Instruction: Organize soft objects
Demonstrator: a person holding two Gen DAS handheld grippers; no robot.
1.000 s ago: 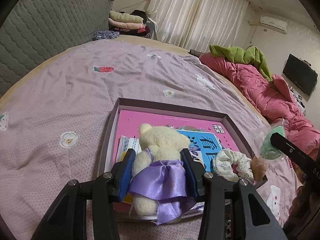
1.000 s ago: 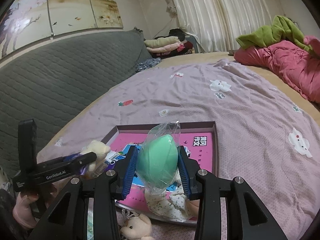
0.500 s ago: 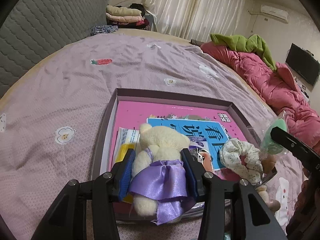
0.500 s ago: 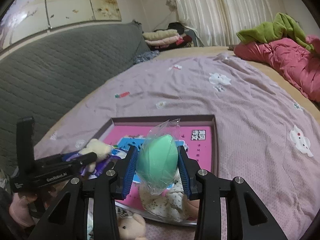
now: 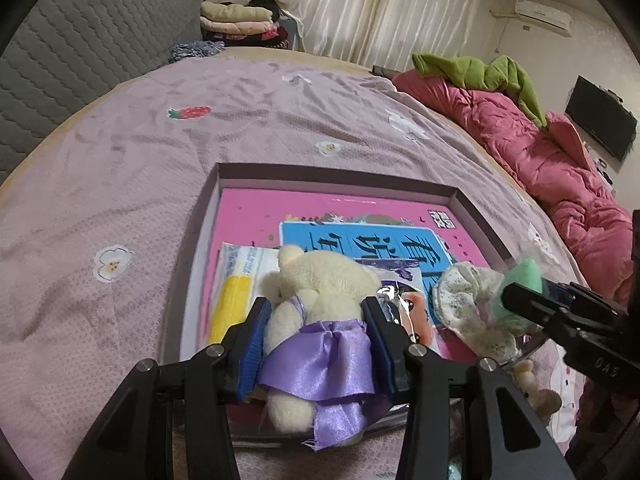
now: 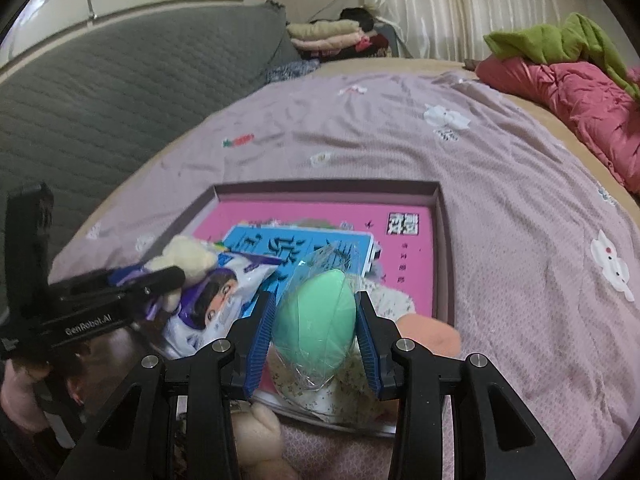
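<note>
Now both claws sit nearer the tray (image 5: 472, 204): left claw (image 5: 316, 334) clamps the bear (image 5: 320, 300), right claw (image 6: 314, 316) seemingly pinches the bagged sponge (image 6: 316, 312).

I saw black gripper (image 5: 316, 320) arms with silver screws, blue ribbed pads (image 6: 262, 336), and white "GenRobot.AI" lettering

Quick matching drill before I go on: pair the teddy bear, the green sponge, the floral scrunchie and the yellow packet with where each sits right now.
Things:
1. teddy bear
2. green sponge
3. floral scrunchie
4. yellow packet

Places:
A. lying in the tray, on its left side
B. clamped in the right gripper, wrapped in clear plastic
C. clamped in the left gripper
D. lying at the tray's right side, ungripped

Pairs: 1-C, 2-B, 3-D, 4-A
</note>
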